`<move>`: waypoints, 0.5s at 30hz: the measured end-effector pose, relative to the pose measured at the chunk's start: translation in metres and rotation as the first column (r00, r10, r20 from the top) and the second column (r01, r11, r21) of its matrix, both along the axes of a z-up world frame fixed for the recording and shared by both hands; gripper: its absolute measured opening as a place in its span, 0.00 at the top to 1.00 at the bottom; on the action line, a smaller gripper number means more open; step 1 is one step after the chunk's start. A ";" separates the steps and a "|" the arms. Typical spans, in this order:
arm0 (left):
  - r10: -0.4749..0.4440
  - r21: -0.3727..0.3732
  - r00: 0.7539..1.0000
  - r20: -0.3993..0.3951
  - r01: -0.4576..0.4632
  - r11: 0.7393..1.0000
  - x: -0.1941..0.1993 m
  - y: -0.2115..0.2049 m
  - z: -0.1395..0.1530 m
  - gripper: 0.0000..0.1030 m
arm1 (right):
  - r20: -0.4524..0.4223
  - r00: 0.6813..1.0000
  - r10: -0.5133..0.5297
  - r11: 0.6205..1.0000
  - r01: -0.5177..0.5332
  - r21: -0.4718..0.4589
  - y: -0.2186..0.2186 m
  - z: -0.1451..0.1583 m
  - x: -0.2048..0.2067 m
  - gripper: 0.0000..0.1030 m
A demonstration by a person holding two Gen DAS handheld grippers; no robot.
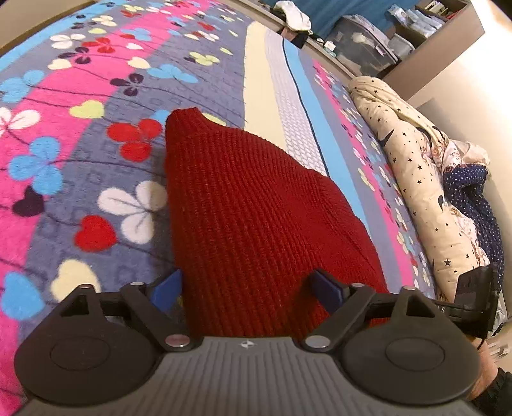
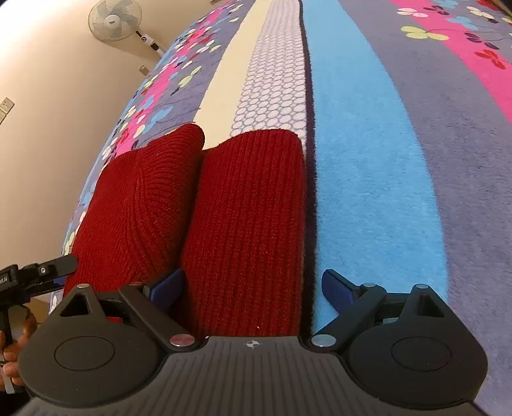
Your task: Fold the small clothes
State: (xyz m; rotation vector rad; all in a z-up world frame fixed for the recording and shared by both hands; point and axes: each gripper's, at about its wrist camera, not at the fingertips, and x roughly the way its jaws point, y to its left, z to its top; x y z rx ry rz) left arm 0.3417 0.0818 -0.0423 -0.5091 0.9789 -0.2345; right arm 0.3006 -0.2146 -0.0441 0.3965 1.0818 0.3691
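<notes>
Between the spread fingers of the left gripper (image 1: 246,288): red knit garment (image 1: 243,204), ribbed, lying flat on the bed and running forward from the gripper to a rounded far end. Jaws stand wide apart, one blue pad (image 1: 166,289) at each edge of the knit; released, nothing clamped.

Under and to both sides of the garment: fleece blanket (image 1: 80,153), grey, pink and blue stripes with clover and heart motifs, plus a cream band and a white dotted band ahead and to the right.

Far right of the left gripper: rolled quilt (image 1: 412,166), cream with black stars, with a navy dotted cloth (image 1: 473,192) bunched at its near end. Beyond it, ahead right: shelving (image 1: 448,28) holding storage boxes.

Between the fingers of the right gripper (image 2: 252,288): the same red knit garment (image 2: 246,217), seen as two lengthwise rolls side by side, the right-hand roll lying in the jaw gap. Jaws wide apart; left pad beside the knit, right pad over the blue stripe of the fleece blanket (image 2: 377,179). Released.

Far left of the right gripper: tip of the left gripper at the garment's edge. Ahead left, beyond the bed: standing fan (image 2: 115,19) against the wall.
</notes>
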 end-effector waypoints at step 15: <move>0.001 -0.037 0.998 0.060 0.002 0.999 0.020 -0.005 -0.008 0.37 | 0.092 0.996 0.000 1.000 -0.002 0.020 0.010 0.012 -0.006 0.59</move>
